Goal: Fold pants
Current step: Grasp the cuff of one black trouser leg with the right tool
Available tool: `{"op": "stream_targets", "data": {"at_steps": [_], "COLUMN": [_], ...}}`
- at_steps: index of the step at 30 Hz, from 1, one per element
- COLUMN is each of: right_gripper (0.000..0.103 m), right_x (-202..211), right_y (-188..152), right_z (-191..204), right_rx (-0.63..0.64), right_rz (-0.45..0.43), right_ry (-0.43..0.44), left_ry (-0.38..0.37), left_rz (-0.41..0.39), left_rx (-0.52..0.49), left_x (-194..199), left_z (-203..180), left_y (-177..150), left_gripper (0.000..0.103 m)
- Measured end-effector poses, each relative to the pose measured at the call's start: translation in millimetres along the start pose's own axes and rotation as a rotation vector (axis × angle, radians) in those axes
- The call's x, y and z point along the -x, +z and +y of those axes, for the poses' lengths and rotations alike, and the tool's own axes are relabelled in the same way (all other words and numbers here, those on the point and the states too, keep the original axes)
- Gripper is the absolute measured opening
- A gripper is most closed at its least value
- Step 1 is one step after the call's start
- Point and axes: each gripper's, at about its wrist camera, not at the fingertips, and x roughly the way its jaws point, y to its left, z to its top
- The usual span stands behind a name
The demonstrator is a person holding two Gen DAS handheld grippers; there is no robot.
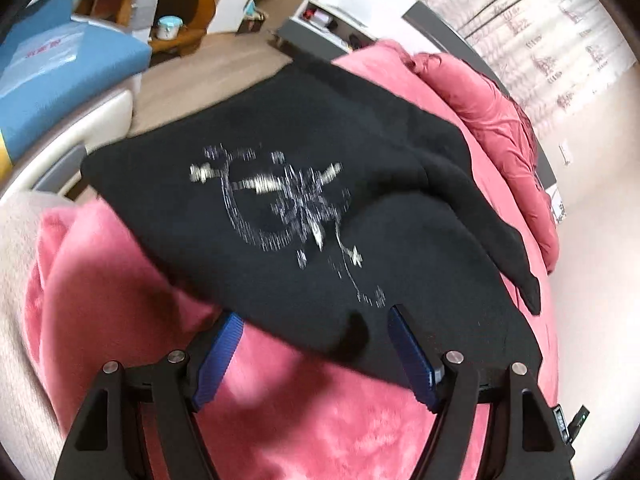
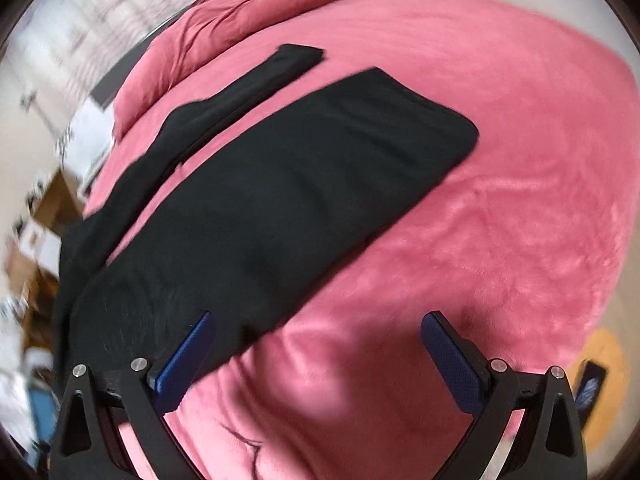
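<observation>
both tools, left tool (image 1: 316, 344) and right tool (image 2: 318, 344), spread wide, seemingly just above the black pants' (image 1: 280, 200) near edge.

Black pants (image 2: 280, 184) with a silvery print lie flat, legs apart.

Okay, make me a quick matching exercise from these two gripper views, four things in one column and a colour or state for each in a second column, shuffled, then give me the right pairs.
Column one:
1. pants
2. blanket
3. left gripper
4. cushion

Column two:
A. blue, off to the side of the bed
B. open, its fingers on either side of the garment's near edge
C. black, lying spread out with a pale print at one end
D. pink and fluffy, under the garment

Pairs: 1-C, 2-D, 3-B, 4-A
</observation>
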Motion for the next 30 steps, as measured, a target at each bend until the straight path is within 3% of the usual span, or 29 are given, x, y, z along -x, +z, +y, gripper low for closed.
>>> {"op": "stream_targets", "data": {"at_steps": [5,10,13,16,17,18,20,21,24,30], "right_gripper": [0.101,0.079,0.074,0.040,0.024,0.019,0.014,0.011,0.008,0.007], "right_x": [-6,-12,-16,-24,-28,-29,-29,-26,-15,18], "right_y": [16,33,44,58,61,64,65,65,68,68], "right_z": [-22,-42,-55,-50,-50,-52,-56,-56,-53,-51], "right_rx": [-0.133,-0.255,-0.335,-0.338,-0.336,-0.336,-0.342,-0.336,-0.288,-0.232], "right_rz": [-0.044,-0.086,-0.106,-0.101,-0.090,-0.083,-0.079,-0.088,-0.125,-0.188], "right_ry": [0.091,0.155,0.203,0.186,0.167,0.162,0.176,0.184,0.174,0.145], "left_ry": [0.017,-0.018,0.000,0.003,-0.004,0.005,0.054,0.090,0.067,0.012], "left_rz": [-0.027,-0.061,-0.048,-0.023,-0.011,-0.006,-0.003,0.000,-0.004,-0.030], "left_rx": [0.036,0.040,0.081,0.089,0.086,0.076,0.041,0.009,-0.011,-0.013], "left_x": [-11,-17,-21,-30,-33,-35,-37,-39,-37,-19], "left_z": [8,3,3,1,0,-1,-5,-8,-9,-7], "left_y": [5,12,18,21,22,23,23,23,22,22], "left_gripper": [0.077,0.076,0.072,0.070,0.070,0.069,0.045,0.026,0.017,0.013]}}
